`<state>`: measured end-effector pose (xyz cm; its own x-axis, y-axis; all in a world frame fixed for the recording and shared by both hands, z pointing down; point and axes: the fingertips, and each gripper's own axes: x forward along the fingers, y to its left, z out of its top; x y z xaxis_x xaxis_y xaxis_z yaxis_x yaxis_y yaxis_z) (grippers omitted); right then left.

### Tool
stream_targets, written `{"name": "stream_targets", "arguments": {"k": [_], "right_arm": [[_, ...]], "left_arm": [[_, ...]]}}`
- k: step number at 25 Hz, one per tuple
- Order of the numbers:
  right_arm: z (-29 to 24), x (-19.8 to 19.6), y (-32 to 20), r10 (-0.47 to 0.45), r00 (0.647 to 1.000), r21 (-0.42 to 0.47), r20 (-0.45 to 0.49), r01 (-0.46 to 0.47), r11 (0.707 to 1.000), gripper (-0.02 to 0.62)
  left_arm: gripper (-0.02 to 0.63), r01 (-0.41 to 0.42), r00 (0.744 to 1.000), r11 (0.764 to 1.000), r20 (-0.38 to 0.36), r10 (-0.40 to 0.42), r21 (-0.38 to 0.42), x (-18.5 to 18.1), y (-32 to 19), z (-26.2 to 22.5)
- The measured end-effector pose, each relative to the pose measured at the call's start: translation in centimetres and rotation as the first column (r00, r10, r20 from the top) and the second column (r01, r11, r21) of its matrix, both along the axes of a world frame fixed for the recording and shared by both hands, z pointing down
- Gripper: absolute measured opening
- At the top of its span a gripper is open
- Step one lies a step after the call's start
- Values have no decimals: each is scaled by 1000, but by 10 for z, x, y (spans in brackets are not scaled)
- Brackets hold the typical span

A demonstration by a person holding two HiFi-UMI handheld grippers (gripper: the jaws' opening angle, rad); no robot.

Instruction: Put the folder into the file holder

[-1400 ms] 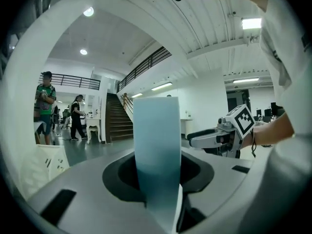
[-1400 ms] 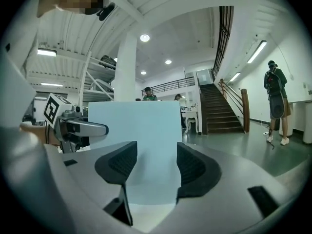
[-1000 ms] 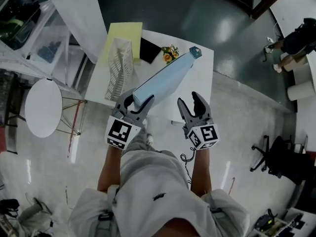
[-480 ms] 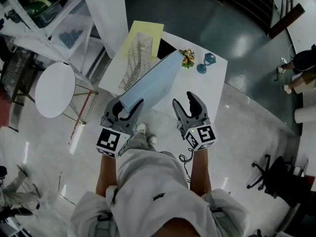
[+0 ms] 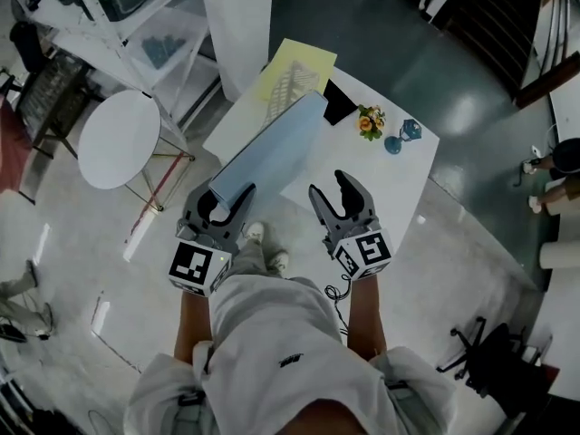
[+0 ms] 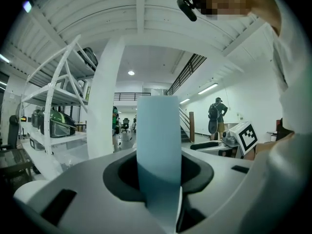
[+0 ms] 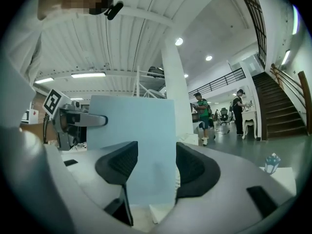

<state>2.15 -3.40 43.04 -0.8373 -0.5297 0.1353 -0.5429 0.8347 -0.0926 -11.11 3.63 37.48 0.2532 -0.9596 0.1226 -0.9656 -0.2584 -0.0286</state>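
Observation:
My left gripper (image 5: 227, 199) is shut on the near end of a long light-blue folder (image 5: 267, 148). The folder slants up and away over the left edge of the white table (image 5: 381, 188), and its far end covers part of the white mesh file holder (image 5: 288, 82). In the left gripper view the folder (image 6: 157, 145) stands edge-on, pinched in the left gripper (image 6: 158, 179). My right gripper (image 5: 332, 193) hangs open beside it with nothing held. In the right gripper view the folder (image 7: 131, 126) shows beyond the right gripper (image 7: 157, 167), apart from its pads.
The file holder stands on a yellow sheet (image 5: 313, 57). A black pad (image 5: 340, 102), a small flower pot (image 5: 367, 122) and a blue glass (image 5: 405, 134) sit at the table's back. A round white table (image 5: 118, 139), a pillar (image 5: 236, 16) and shelving (image 5: 136, 16) stand left.
Both grippers moved together. The folder's far end swung left across the table, from near the blue glass to over the file holder. The left grip on the folder is unchanged.

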Motion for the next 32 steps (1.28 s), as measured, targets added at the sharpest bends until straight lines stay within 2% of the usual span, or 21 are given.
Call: {"name": "stream_targets", "arguments": {"k": [9, 13, 19, 26, 29, 32], "right_arm": [[-2, -33, -7, -52, 999, 1, -5, 52, 999, 244], [-3, -40, -14, -52, 999, 0, -11, 52, 999, 244], [-2, -45, -28, -43, 999, -6, -19, 43, 999, 244], [7, -52, -45, -49, 998, -3, -36, 49, 999, 239], [11, -55, -53, -42, 998, -9, -44, 42, 999, 239], [13, -57, -61, -36, 998, -13, -54, 35, 999, 239]], "left_arm": [[163, 99, 995, 994, -6, -99, 41, -43, 0, -16], [163, 114, 993, 991, 23, -116, 64, -52, -13, -24], [161, 135, 990, 987, 28, -138, 91, -58, -43, -29], [163, 163, 987, 974, -23, -162, 159, -63, -84, -33], [163, 180, 983, 970, -60, -173, 163, -65, -99, -27], [161, 182, 983, 970, -62, -174, 163, -67, -113, -16]]}}
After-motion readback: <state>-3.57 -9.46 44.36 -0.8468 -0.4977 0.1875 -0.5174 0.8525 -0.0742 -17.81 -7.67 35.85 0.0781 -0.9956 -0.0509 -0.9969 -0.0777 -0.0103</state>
